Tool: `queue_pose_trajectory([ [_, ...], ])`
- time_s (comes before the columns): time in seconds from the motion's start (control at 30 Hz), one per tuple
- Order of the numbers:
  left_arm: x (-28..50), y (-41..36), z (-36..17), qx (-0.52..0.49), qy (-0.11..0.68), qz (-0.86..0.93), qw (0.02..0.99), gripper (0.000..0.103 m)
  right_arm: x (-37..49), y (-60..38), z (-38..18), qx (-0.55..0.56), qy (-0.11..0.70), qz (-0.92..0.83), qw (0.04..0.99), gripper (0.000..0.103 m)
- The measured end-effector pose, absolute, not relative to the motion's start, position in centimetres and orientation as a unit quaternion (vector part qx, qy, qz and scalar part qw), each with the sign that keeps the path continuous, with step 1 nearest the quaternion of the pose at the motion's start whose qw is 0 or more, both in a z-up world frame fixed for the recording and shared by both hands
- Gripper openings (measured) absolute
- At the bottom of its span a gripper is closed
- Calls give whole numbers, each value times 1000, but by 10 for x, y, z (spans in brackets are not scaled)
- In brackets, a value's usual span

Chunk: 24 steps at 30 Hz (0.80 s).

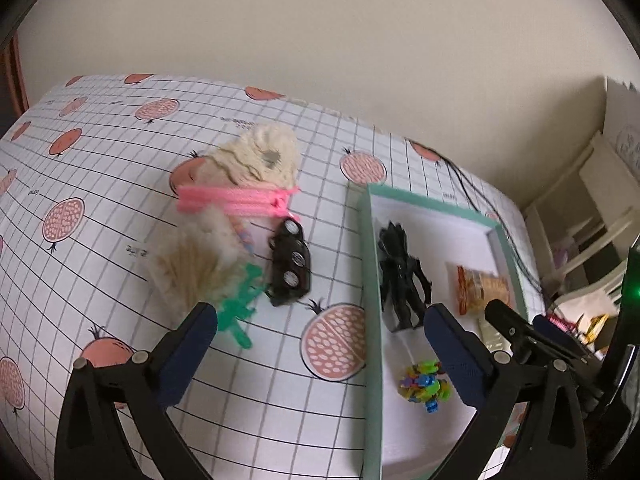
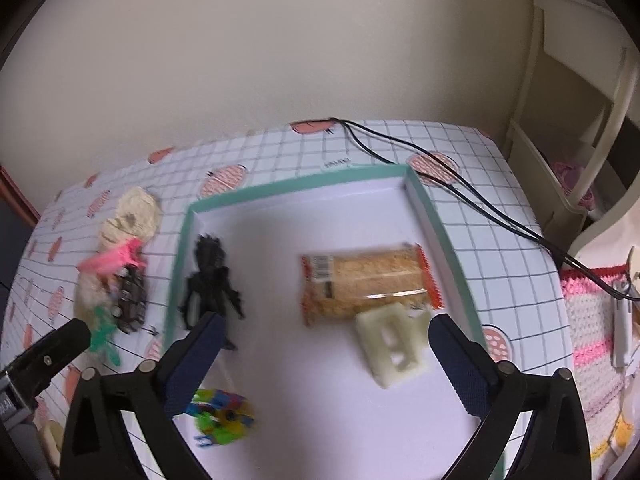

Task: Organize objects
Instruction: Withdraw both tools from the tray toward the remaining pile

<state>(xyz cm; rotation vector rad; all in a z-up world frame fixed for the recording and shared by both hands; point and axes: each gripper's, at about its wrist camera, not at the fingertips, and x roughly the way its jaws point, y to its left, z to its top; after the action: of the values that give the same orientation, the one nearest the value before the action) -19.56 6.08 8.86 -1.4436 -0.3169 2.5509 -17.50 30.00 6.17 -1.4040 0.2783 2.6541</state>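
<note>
Both tools are up over the tabletop (image 1: 120, 128) and both are empty, fingers spread wide apart. The left tool (image 1: 316, 344) hangs above the gap between the loose pile and the teal-rimmed tray (image 1: 370, 264); the right tool (image 2: 320, 344) hovers over the tray's white floor. Already in the tray: a black figure (image 2: 210, 280), a wrapped snack bar (image 2: 368, 280), a pale plastic block (image 2: 394, 346) touching the bar's near edge, and a bright multicoloured toy (image 2: 220, 412) at the near end. Still outside, to the left of the tray wall, sits the cluster to be sorted: a cream fluffy plush (image 1: 256, 160) with pink stick bundle (image 1: 236, 200) across it, a green plastic piece (image 1: 238, 304), and a black toy car (image 1: 290, 264). The car looks the likeliest next pick, and the left tool is clearly the nearer one: the car lies ahead and slightly left of its centre line, long axis running roughly away from the tool, so the fingers could close across its narrow width. The green piece touches the car's near end, right by the left finger, which could snag.
</note>
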Motion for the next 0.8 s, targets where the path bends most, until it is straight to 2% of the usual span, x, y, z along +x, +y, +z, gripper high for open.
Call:
queue_pose_trajectory([
  [0.5, -211, -46, 98, -464, -156, 872, 17, 103, -197, 193, 74, -446, 79, 890, -44, 103],
  [0.67, -215, -67, 96, -460, -148, 876, 0, 103, -203, 160, 58, -465, 74, 879, -71, 93],
  [0.73, -218, -68, 93, -464, -143, 874, -4, 103, -204, 148, 51, -476, 72, 873, -77, 85],
  [0.8, -220, -68, 90, -468, -142, 872, -3, 103, -206, 138, 43, -487, 75, 866, -89, 82],
])
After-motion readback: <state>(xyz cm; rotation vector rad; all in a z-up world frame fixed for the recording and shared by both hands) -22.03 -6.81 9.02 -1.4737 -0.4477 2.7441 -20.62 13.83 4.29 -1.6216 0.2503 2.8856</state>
